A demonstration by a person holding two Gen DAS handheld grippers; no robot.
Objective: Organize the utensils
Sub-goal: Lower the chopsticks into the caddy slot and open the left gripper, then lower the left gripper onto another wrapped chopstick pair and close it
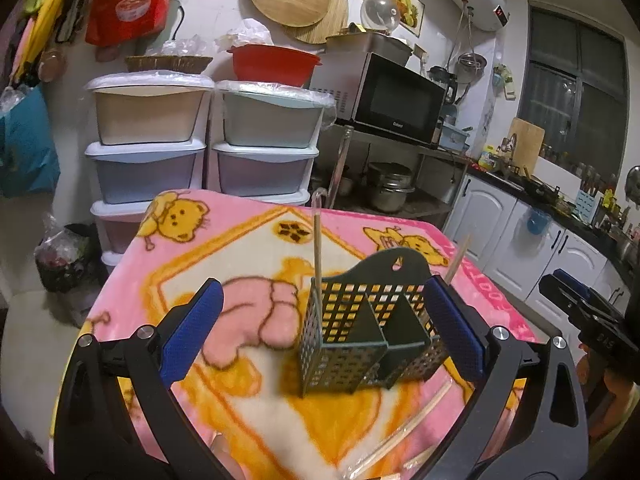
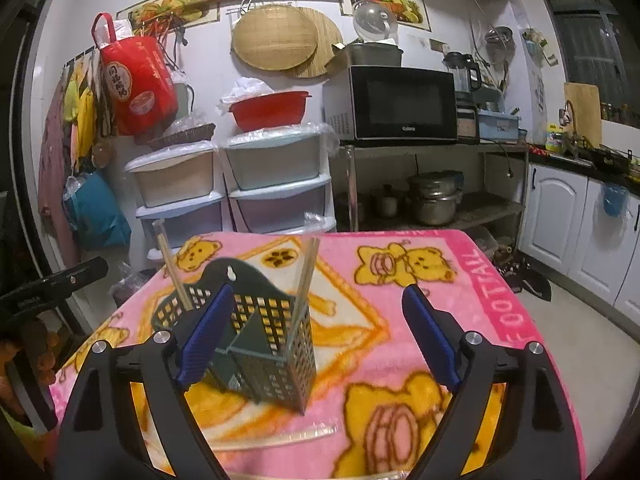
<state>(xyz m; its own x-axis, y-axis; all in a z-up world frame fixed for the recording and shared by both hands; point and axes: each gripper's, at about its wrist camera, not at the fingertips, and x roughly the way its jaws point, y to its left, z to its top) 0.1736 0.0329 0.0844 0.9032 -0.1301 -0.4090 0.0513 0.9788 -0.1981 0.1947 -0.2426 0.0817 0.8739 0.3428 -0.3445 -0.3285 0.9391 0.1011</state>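
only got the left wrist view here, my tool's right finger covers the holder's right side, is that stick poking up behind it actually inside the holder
Observer: Yes. The right wrist view shows those wrapped chopsticks standing inside the green holder, at its right-hand corner.
Operator: ok and is the right tool holding anything, i only see its side
Observer: No. The right tool is open with nothing between its pads. Its left finger only sits in front of the holder in that view.
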